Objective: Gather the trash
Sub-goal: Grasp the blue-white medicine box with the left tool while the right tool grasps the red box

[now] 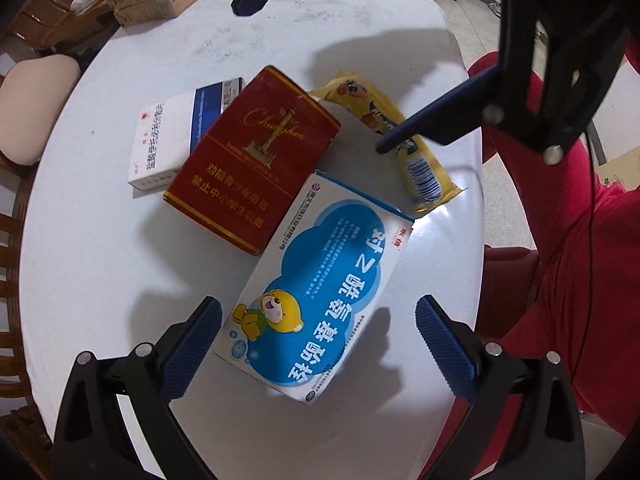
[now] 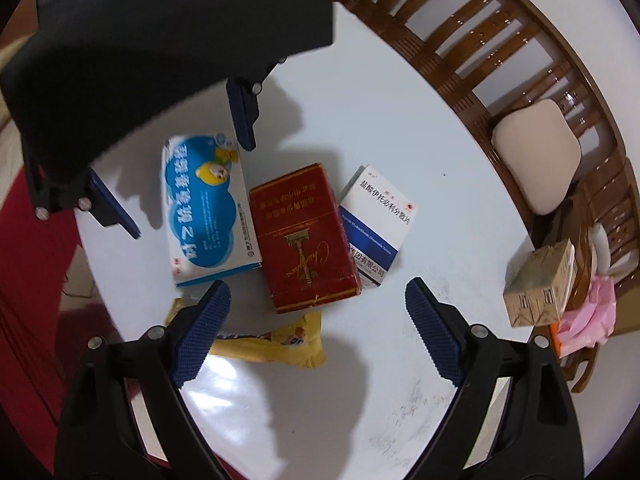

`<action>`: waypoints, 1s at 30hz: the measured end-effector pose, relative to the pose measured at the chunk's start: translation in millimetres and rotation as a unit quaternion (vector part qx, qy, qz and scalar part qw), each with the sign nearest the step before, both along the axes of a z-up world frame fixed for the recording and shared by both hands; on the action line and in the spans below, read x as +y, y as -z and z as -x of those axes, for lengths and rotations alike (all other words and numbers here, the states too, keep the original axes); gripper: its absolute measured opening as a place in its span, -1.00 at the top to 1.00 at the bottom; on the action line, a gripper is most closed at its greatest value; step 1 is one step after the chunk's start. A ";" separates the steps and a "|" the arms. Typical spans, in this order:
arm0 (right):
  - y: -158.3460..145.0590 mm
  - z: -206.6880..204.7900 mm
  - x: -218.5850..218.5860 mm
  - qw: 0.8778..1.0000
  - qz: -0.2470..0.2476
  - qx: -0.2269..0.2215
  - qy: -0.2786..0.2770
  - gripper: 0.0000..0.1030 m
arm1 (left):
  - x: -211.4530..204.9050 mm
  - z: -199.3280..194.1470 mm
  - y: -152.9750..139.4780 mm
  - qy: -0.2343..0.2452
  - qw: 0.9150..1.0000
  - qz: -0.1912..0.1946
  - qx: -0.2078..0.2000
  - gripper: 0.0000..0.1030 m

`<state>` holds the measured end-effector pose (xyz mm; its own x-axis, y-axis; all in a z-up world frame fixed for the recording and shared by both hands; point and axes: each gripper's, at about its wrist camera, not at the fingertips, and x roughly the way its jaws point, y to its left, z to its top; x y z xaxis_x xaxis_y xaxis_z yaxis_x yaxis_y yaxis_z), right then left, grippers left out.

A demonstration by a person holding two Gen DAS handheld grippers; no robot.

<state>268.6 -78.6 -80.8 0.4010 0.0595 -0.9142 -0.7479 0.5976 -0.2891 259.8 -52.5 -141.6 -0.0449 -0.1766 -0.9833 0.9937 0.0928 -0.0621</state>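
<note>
Trash lies bunched near the middle of the round white bench [image 1: 100,280]: a blue-and-white medicine box [image 1: 320,300], a red cigarette carton [image 1: 256,160], a white box with a blue band [image 1: 176,136] partly under the carton, and a yellow snack wrapper [image 1: 404,140] by the bench's edge.

The left tool [image 1: 318,344] points down at the blue-and-white medicine box with its jaws wide and nothing held; the box's near end sits between the pads, not touched. Seen from the left wrist view, the box's long axis runs from the tool up and to the right, so the pads face its long sides. It looks like light, stiff cardboard that would dent under a hard squeeze; across the narrow width is probably the best hold.

The right tool [image 2: 318,332] is also wide open and empty, just above the wrapper [image 2: 272,340], which lies crosswise to its fingers with one pad over its end. That film is likely soft, slick and nearly weightless, so a pinch at mid-length, down close to the bench, seems safest; it may slide or crumple
</note>
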 end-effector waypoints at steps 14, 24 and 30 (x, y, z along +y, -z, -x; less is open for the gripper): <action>17.3 -1.2 0.5 0.998 -0.004 -0.020 -0.057 -0.69 | -0.8 -7.0 14.9 -0.003 1.000 -0.002 0.011 -0.84; 30.6 -7.7 -1.3 0.997 -0.002 -0.033 -0.065 -0.49 | -0.4 -17.3 14.9 -0.016 1.000 0.008 0.013 -0.80; 37.5 -9.4 -2.9 0.998 -0.002 -0.030 -0.064 -0.40 | 2.8 -16.9 13.4 -0.024 0.999 0.020 0.007 -0.79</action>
